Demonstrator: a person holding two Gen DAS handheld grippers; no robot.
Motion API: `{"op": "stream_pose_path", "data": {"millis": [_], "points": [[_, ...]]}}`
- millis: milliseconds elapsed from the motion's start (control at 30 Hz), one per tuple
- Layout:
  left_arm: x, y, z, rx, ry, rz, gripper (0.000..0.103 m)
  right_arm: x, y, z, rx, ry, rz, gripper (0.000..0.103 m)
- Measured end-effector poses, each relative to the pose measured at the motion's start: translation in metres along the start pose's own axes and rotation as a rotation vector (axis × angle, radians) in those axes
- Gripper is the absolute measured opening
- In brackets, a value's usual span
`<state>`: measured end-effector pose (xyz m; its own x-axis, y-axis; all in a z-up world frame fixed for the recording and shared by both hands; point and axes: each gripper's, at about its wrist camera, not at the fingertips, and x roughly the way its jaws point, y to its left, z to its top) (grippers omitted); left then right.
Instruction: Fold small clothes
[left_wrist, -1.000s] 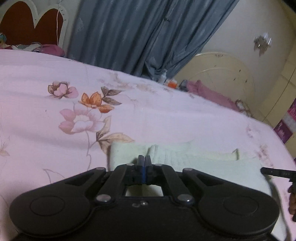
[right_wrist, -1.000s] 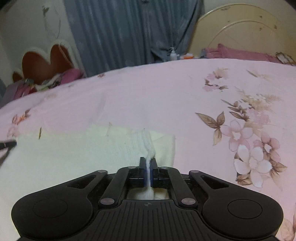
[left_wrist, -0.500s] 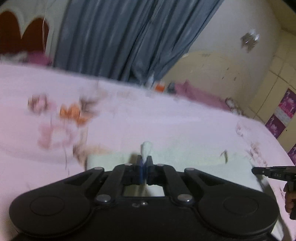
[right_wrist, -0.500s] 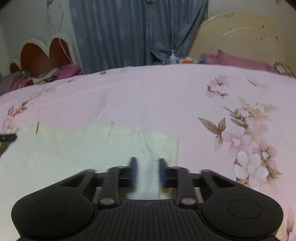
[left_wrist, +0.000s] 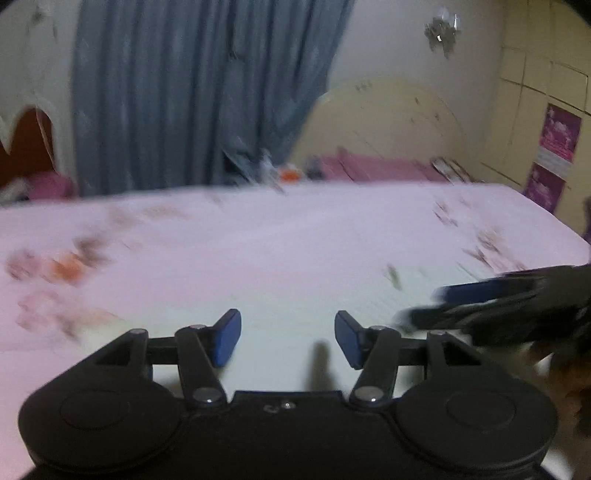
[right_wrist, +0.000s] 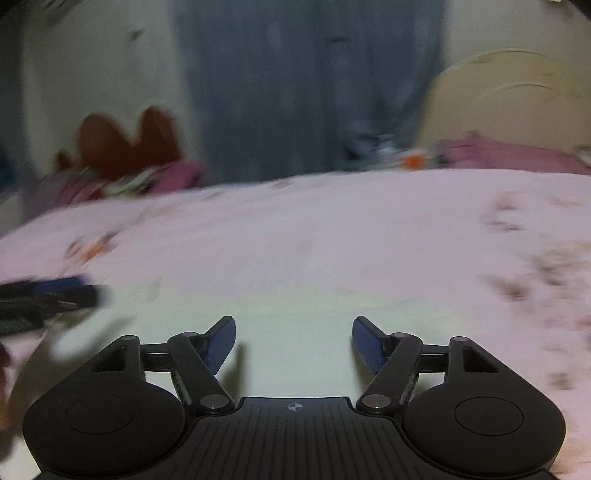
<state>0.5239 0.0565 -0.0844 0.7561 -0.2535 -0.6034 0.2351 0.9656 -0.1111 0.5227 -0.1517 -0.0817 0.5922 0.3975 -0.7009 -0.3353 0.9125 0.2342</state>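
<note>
A pale cream small garment (left_wrist: 295, 306) lies flat on the pink floral bedsheet (left_wrist: 258, 240); both views are motion-blurred. My left gripper (left_wrist: 288, 334) hovers over the cloth, its jaws opening, blue pads apart with nothing pinched between them. My right gripper (right_wrist: 293, 341) also hangs above the garment (right_wrist: 295, 317), jaws opening, with only flat cloth below the gap. The right gripper (left_wrist: 498, 306) shows at the right edge of the left wrist view. In the right wrist view the left gripper (right_wrist: 44, 299) appears at the left edge.
Blue-grey curtains (left_wrist: 192, 96) hang behind the bed. A cream rounded headboard (left_wrist: 388, 122) with pink bedding (left_wrist: 376, 170) stands at the back right, and a red heart-shaped headboard (right_wrist: 125, 144) at the back left. An orange item (right_wrist: 412, 160) sits past the bed's far edge.
Both grippers let go of the pinched cloth and opened. Both have swung sideways toward each other over the garment, which now lies flat.
</note>
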Motion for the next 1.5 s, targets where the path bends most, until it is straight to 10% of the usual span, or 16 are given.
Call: {"op": "stream_pose_path", "data": {"millis": [367, 767, 1267, 1433, 1500], "points": [[-0.008, 0.057, -0.016, -0.072, 0.010, 0.176, 0.055, -0.007, -0.062, -0.014, -0.009, -0.027, -0.265, 0.068], [-0.019, -0.013, -0.026, -0.056, 0.007, 0.110, 0.058, -0.010, 0.007, -0.028, -0.128, -0.022, -0.033, 0.068], [-0.042, 0.025, -0.045, -0.034, 0.012, 0.208, 0.059, -0.033, -0.059, -0.038, 0.003, 0.020, -0.269, 0.068], [-0.062, 0.008, -0.042, -0.027, -0.011, 0.194, 0.059, -0.057, -0.044, -0.037, -0.003, -0.016, -0.258, 0.067], [-0.067, -0.010, -0.045, -0.007, -0.016, 0.151, 0.059, -0.062, -0.019, -0.043, -0.042, -0.030, -0.175, 0.051]]}}
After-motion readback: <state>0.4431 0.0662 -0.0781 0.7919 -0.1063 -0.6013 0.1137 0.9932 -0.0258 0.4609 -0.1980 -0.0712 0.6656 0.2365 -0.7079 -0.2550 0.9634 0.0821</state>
